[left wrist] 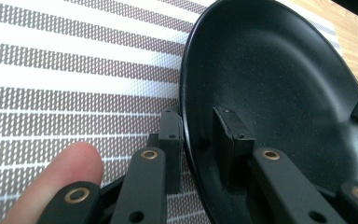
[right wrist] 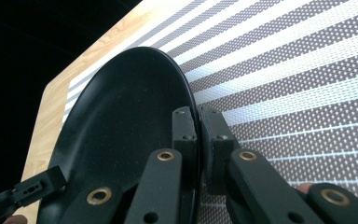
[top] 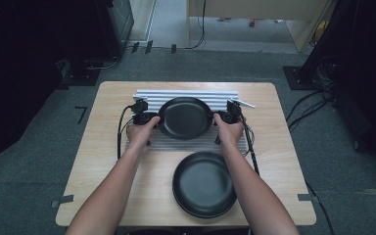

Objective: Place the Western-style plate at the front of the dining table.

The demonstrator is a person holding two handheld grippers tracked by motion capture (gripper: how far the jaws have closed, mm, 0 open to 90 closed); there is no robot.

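Near plate: a black plate [top: 204, 183] lies flat on the bare wooden surface [top: 103, 161], close to the person's edge, between the two forearms.
Left hand: the left hand [top: 141, 133] grips the left gripper [top: 149, 119] at the left rim of the far plate; a fingertip [left wrist: 60, 172] shows at the bottom left of the left gripper view.
Left jaws: closed onto the rim of the far plate [left wrist: 279, 88], one jaw inside the bowl, the other under the rim over the mat.
Right hand: the right hand [top: 230, 131] holds the right gripper [top: 221, 117] at the opposite rim.
Right jaws: pinched tight on the plate's edge [right wrist: 126, 126], one jaw on each side of it.
Far plate: a black plate [top: 184, 117] over the striped placemat [top: 176, 143], held from both sides; whether it touches the mat I cannot tell.
Placemat: grey and white stripes [left wrist: 74, 70], lying across the middle of the surface.
Behind: a white ribbed rack [top: 186, 95] just beyond the far plate.
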